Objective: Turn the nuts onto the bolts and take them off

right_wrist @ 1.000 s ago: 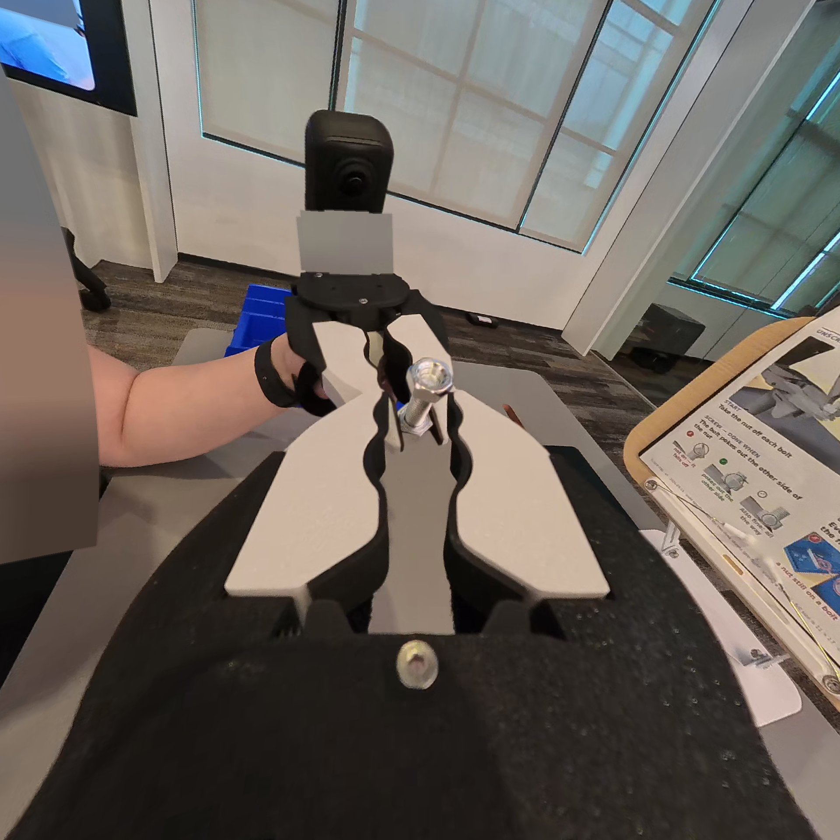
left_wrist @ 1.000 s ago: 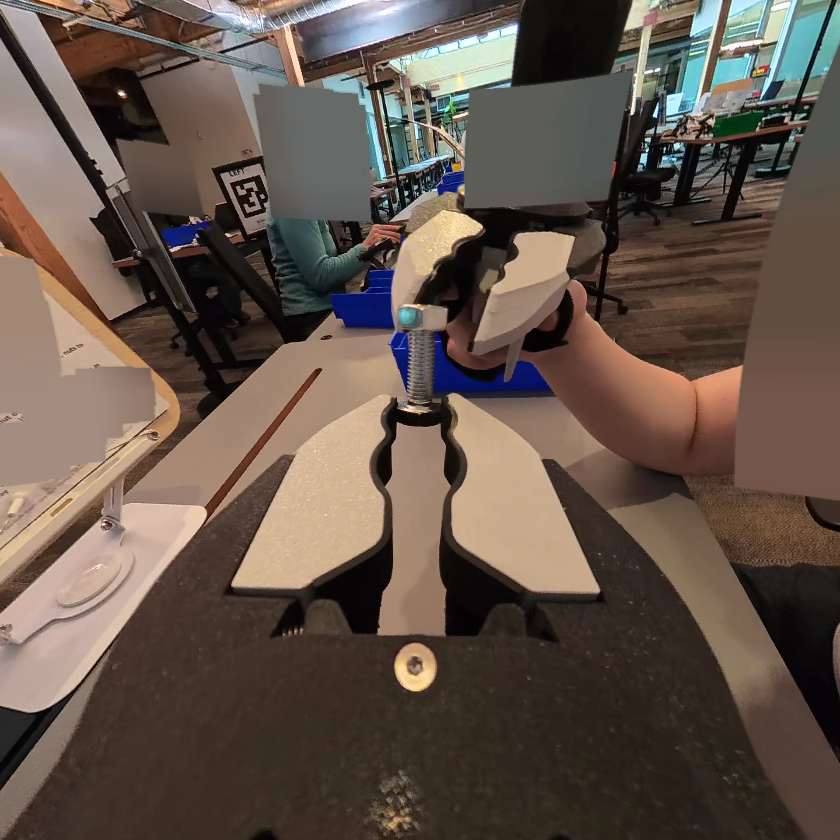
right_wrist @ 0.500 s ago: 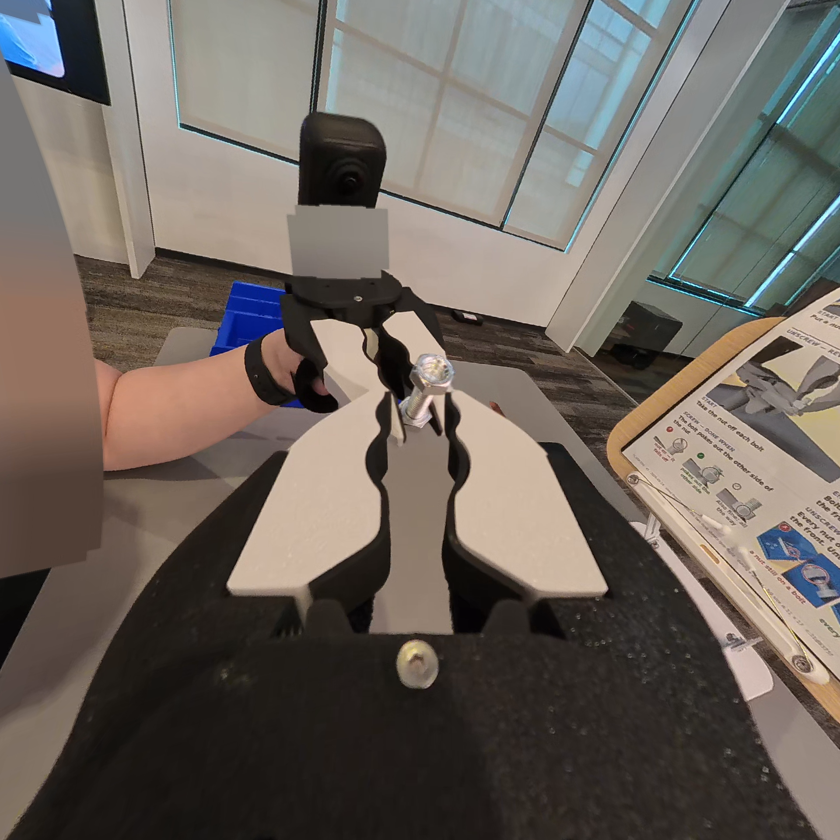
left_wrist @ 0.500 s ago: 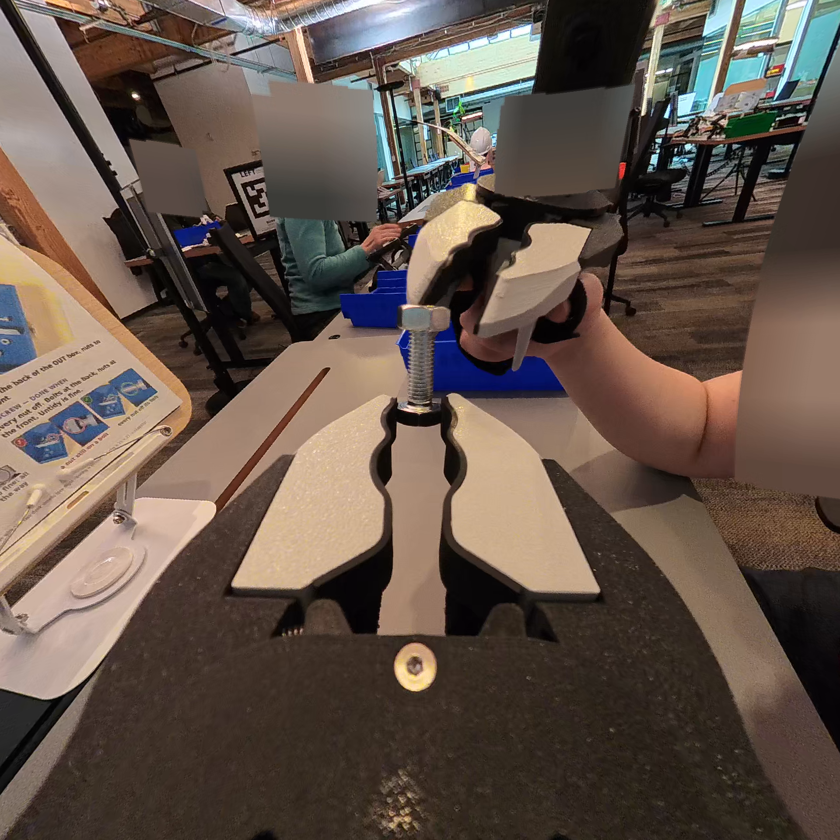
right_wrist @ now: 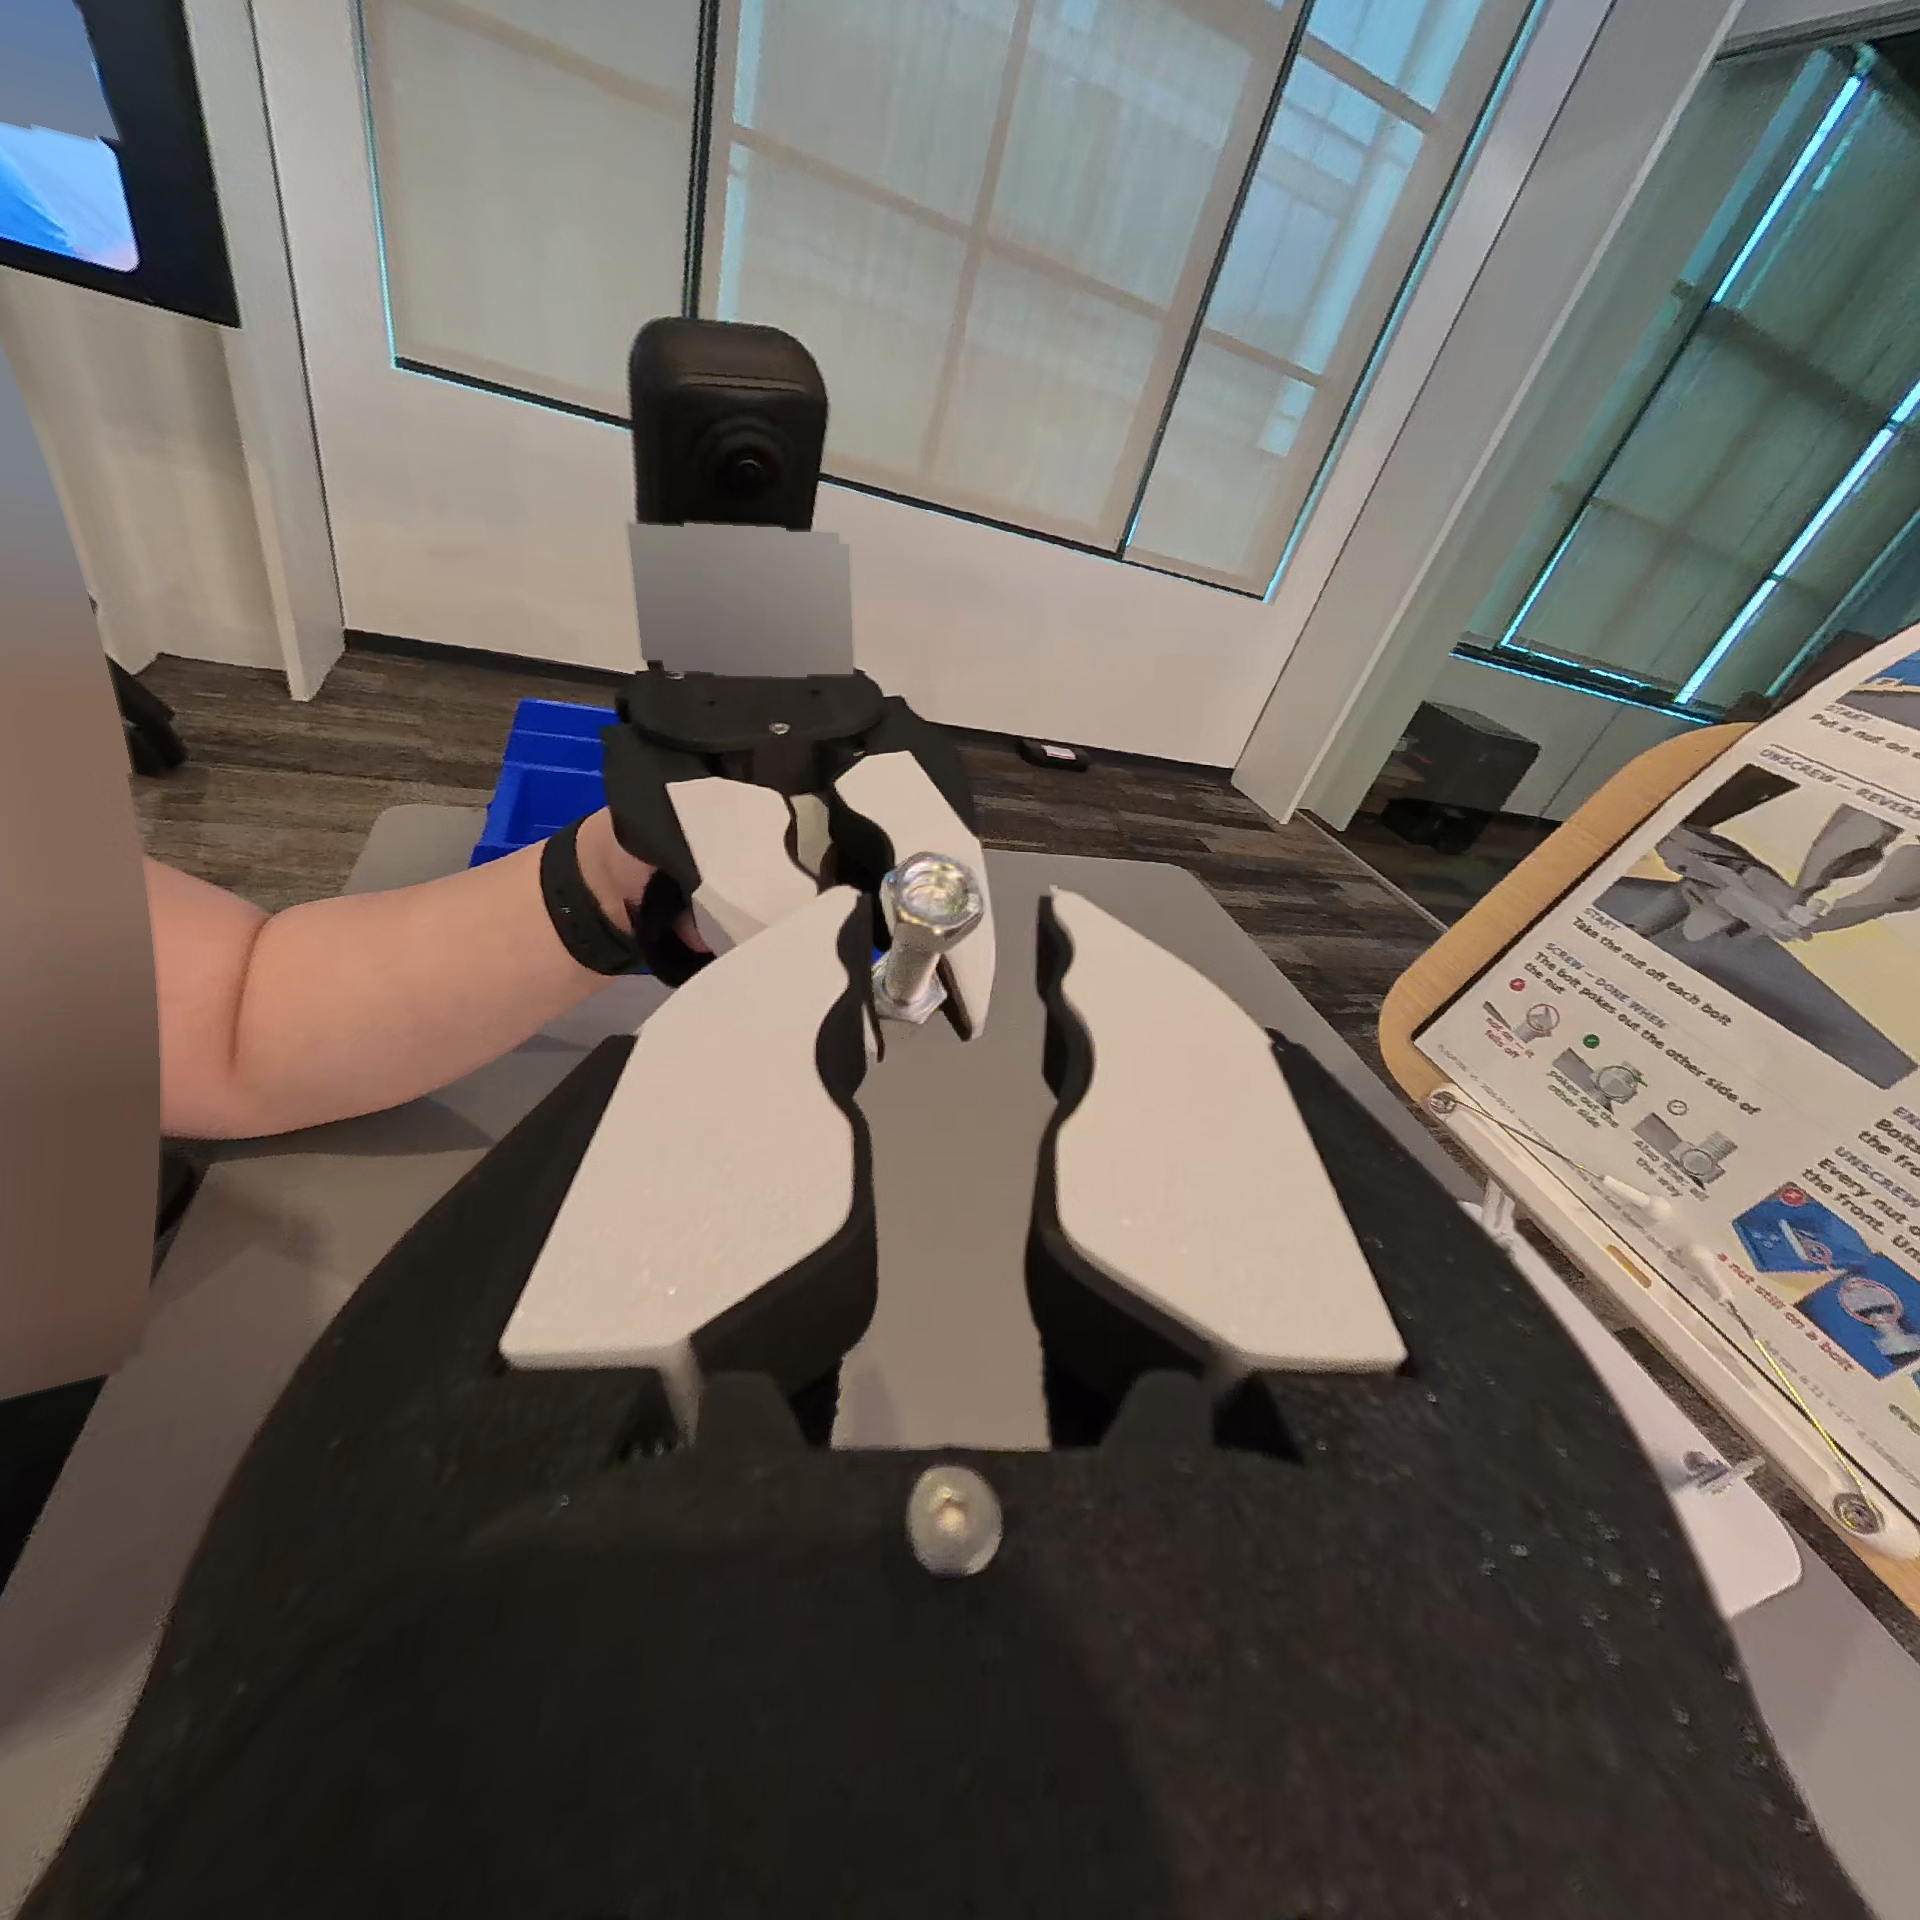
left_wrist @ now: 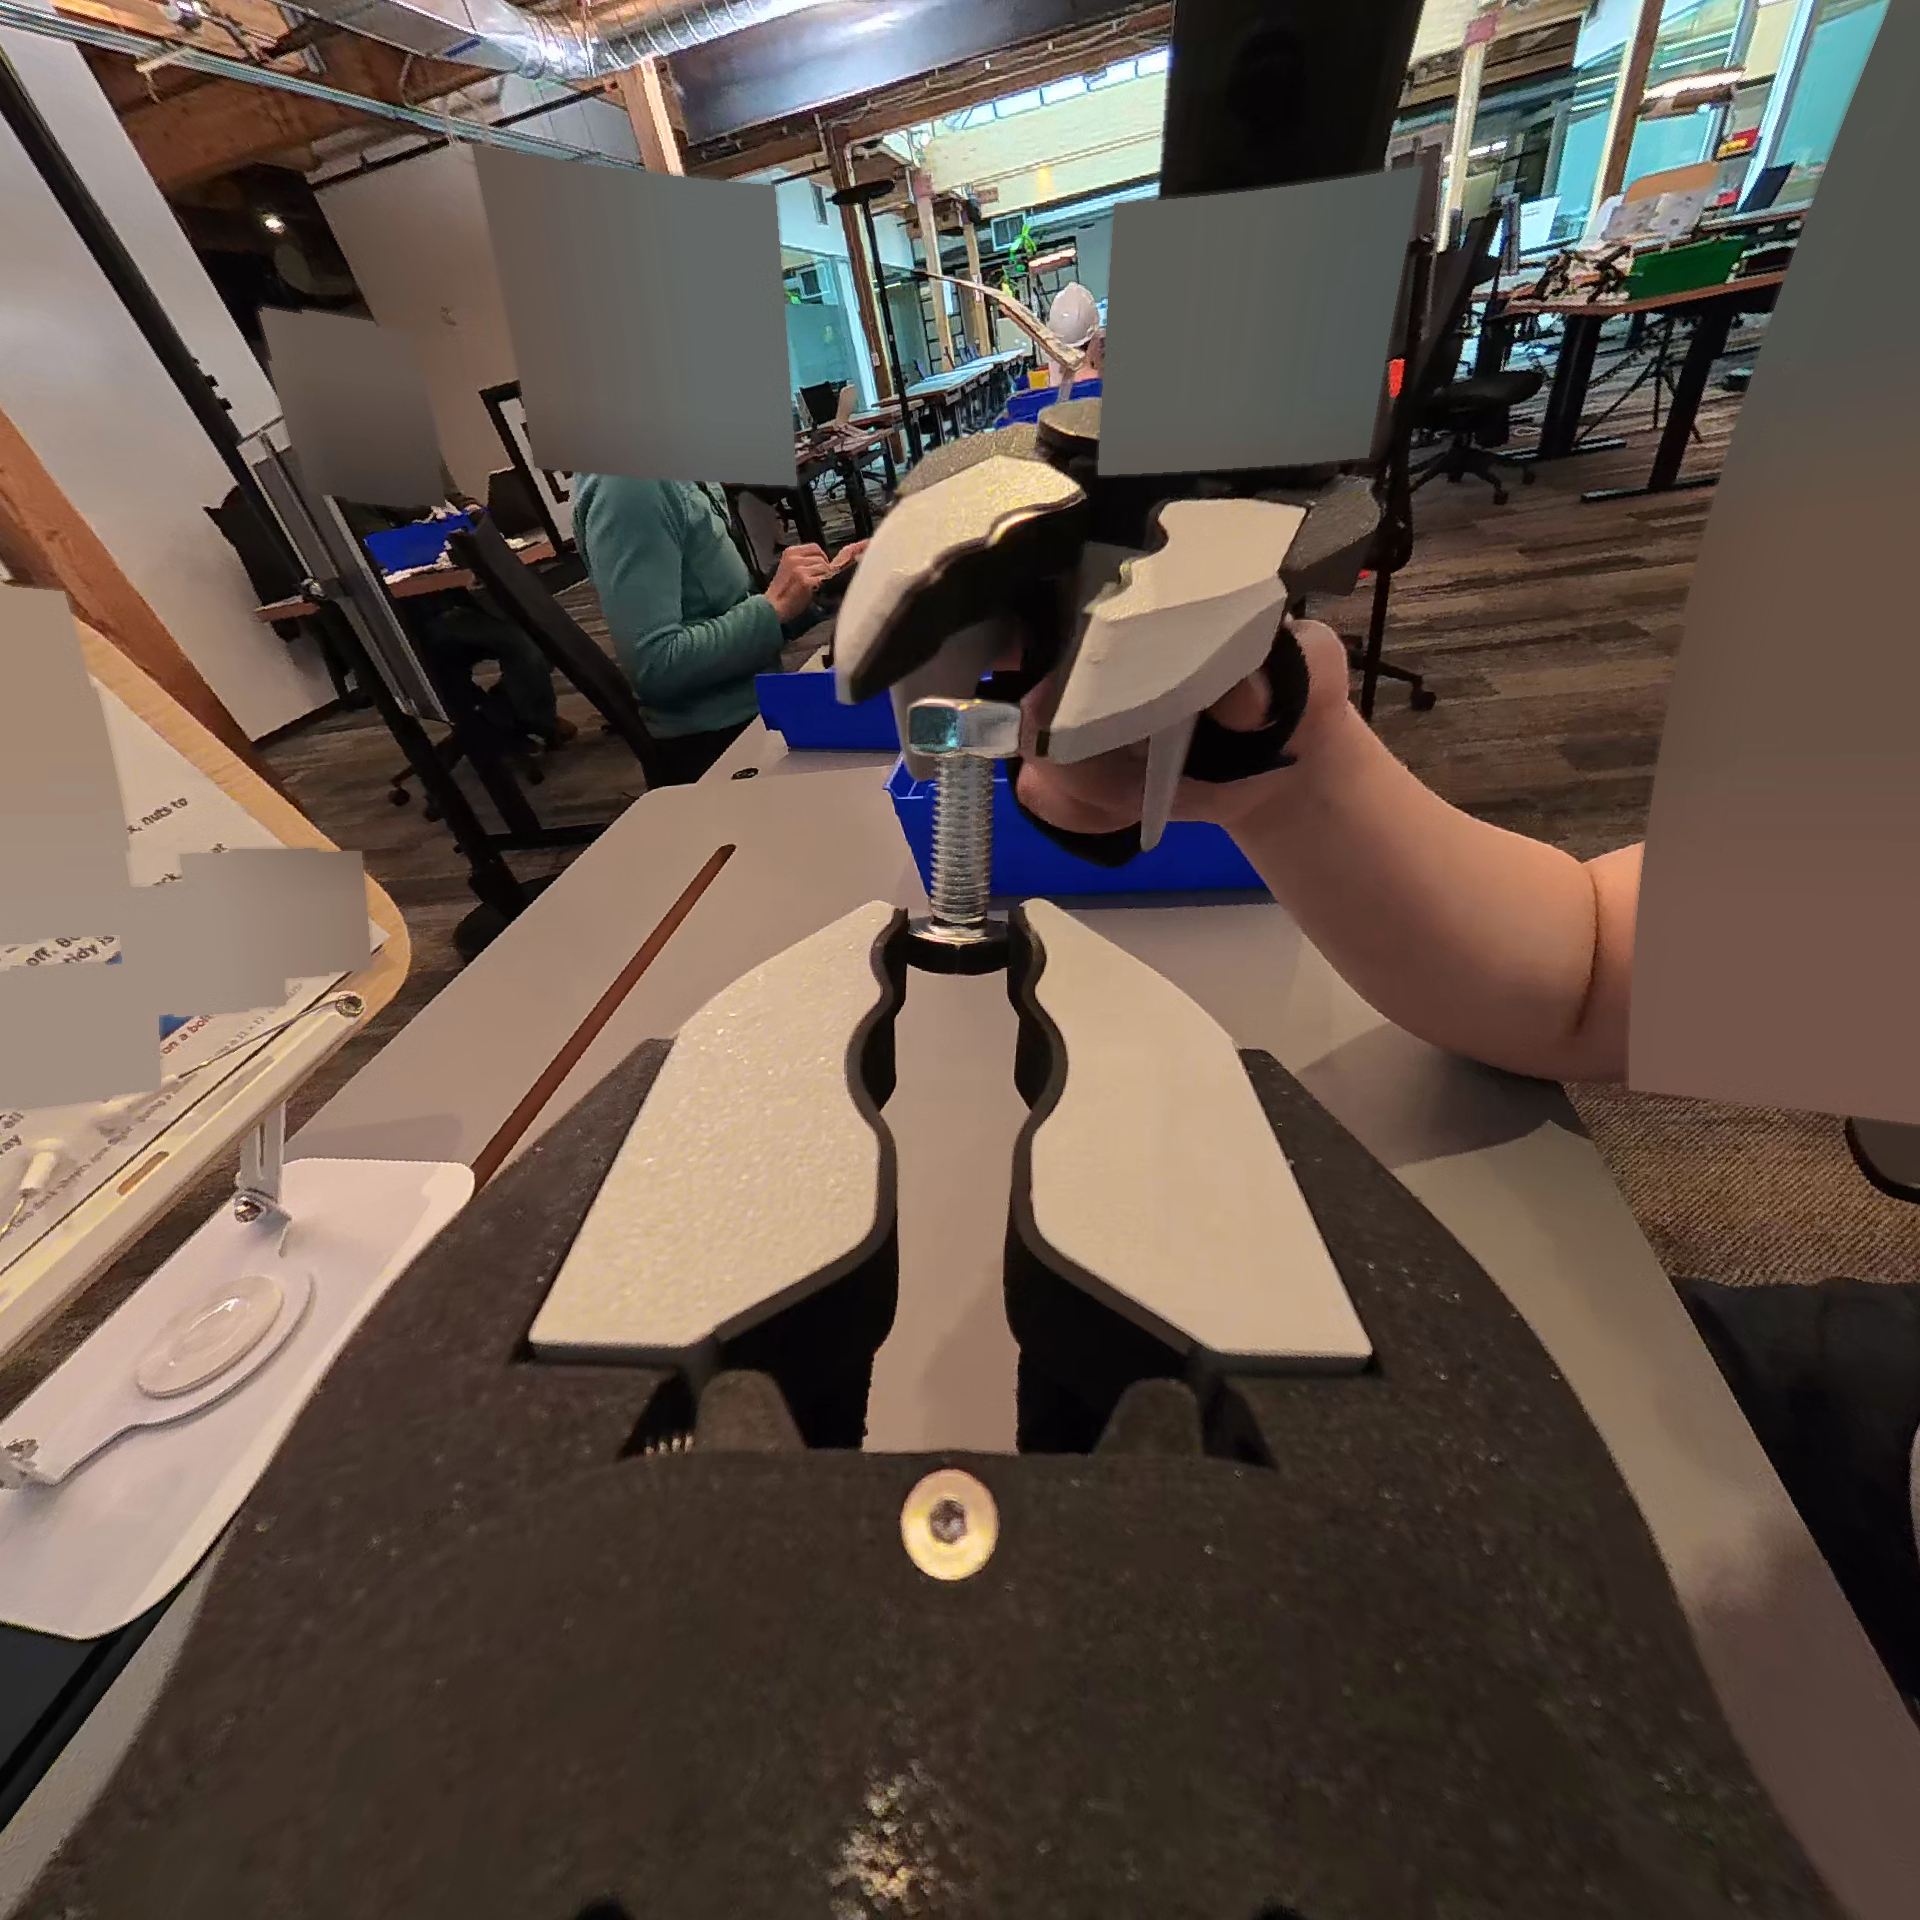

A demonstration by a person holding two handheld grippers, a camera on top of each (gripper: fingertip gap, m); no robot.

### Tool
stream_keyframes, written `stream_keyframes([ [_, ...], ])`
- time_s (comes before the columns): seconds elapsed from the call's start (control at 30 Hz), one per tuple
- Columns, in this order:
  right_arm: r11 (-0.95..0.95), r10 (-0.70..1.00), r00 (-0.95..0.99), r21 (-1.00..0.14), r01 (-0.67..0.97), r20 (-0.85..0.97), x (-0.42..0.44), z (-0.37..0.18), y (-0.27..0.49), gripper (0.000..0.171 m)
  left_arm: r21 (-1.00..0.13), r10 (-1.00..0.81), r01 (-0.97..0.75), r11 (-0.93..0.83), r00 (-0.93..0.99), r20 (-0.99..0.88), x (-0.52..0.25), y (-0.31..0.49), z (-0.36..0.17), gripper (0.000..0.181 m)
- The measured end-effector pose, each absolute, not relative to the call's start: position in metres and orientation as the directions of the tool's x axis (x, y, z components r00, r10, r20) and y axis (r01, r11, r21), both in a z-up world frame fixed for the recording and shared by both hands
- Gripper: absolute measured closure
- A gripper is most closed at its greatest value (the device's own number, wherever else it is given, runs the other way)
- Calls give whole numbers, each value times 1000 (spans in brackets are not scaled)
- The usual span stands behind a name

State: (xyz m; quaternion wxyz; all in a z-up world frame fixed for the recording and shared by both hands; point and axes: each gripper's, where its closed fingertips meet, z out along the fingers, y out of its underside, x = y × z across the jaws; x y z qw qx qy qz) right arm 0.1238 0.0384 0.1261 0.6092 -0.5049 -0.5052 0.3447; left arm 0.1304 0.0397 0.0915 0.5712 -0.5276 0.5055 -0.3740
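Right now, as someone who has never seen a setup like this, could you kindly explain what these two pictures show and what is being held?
There is no robot here: a person holds a two-finger gripper in each hand, and each gripper carries a camera looking along its own fingers. One picture comes from the left gripper, the other from the right gripper, so each also shows the other one opposite. The left gripper is shut on a nut, with a bolt standing up out of it. The right gripper's fingers are open around the bolt's head. On the grey table are a blue bin and an instruction board.
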Motion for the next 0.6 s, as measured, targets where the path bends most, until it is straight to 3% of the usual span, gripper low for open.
stream_keyframes([
  [0.27, 260, 940, 200, -960, 107, 277, 125, 126, 27, 149, -985, -960, -84, 150, 226, -165, 123, 44, 96, 163],
  [0.4, 256, 940, 213, -964, 71, 266, 122, 127, 31, 137, -982, -964, -90, 164, 196, -178, 129, 36, 95, 163],
  [0.6, 262, 940, 194, -959, 108, 279, 122, 124, 26, 139, -983, -961, -93, 156, 216, -173, 127, 41, 94, 163],
])
